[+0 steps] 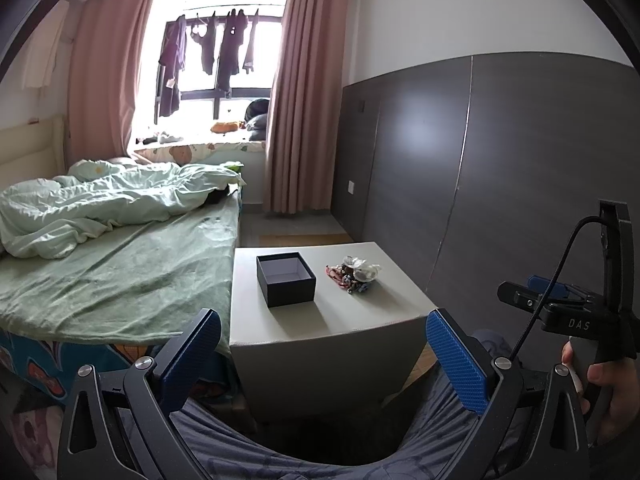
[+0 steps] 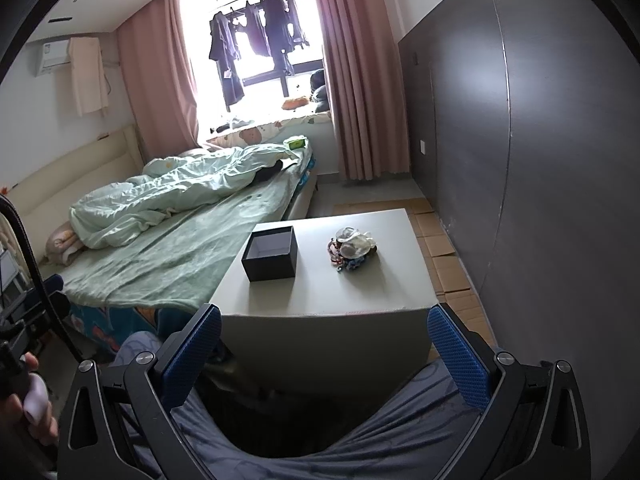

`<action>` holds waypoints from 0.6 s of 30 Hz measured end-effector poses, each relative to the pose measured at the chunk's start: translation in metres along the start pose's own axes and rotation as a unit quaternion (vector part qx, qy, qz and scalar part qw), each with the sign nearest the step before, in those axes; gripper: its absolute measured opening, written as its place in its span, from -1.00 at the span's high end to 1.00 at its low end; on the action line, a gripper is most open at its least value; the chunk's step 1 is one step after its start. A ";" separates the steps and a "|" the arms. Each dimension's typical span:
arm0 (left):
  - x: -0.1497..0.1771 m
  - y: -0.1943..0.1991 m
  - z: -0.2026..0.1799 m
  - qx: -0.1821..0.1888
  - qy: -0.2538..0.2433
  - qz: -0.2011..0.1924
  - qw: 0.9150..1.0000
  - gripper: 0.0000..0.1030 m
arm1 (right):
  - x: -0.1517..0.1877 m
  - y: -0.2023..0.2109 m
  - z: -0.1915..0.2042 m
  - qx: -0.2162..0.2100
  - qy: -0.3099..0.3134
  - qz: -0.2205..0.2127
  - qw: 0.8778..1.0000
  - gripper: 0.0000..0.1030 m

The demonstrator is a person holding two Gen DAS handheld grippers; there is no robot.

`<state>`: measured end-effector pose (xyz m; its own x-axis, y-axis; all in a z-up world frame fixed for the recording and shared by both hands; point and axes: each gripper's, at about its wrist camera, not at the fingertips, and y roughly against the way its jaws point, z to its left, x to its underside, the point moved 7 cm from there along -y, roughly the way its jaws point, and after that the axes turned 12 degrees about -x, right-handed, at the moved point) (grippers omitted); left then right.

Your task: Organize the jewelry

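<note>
Bedroom setting, daylight coming through a curtained window point(image 1: 216, 52) with clothes hanging in it, a bed point(image 1: 120, 264) with rumpled pale green bedding lying to the left and a dark panelled wall point(image 1: 500, 160) running along the right; a pale grey table point(image 1: 332, 328) is standing between them as the work surface. Item one, left gripper point(image 1: 322, 354): jaws standing wide apart, blue pads showing, nothing between them, hovering low over the person's lap and short of the table's near edge. Item two, right gripper point(image 2: 324, 354): likewise spread wide and carrying nothing, waiting at the same near edge; it is also showing at the right margin of the left view, gripped by a hand point(image 1: 604, 392). Item three, dark square box point(image 1: 286, 278): sitting lidless on the left half of the table, its pale interior appearing bare in both views, no lid visible anywhere. Item four, jewelry pile point(image 1: 354, 274): resting on the tabletop to the right of the box, near it but apart, a tangle of beaded pieces, reddish cord and clear or whitish pieces; single items are too small to be telling apart. Progress entry: nothing is lying in the box and the pile is looking undisturbed, so the sorting is judged not yet started, with every piece remaining to be moved.
</note>
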<state>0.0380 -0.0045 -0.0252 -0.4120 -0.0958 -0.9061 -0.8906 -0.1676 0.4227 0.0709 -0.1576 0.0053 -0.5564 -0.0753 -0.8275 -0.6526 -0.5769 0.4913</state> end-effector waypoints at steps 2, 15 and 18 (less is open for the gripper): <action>0.000 0.001 -0.001 0.000 0.000 -0.001 1.000 -0.99 | 0.000 0.000 0.000 0.001 0.000 0.000 1.000 -1.00; 0.001 0.005 -0.006 -0.006 -0.008 -0.013 1.000 -0.99 | 0.000 0.002 -0.004 0.000 0.000 -0.002 1.000 -1.00; -0.001 0.000 -0.006 -0.006 -0.010 -0.011 1.000 -0.99 | 0.001 0.002 -0.007 0.000 -0.003 -0.002 1.000 -1.00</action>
<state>0.0393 -0.0104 -0.0237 -0.3958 -0.0732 -0.9154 -0.8974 -0.1810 0.4025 0.0726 -0.1644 0.0041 -0.5570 -0.0686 -0.8277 -0.6541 -0.5779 0.4881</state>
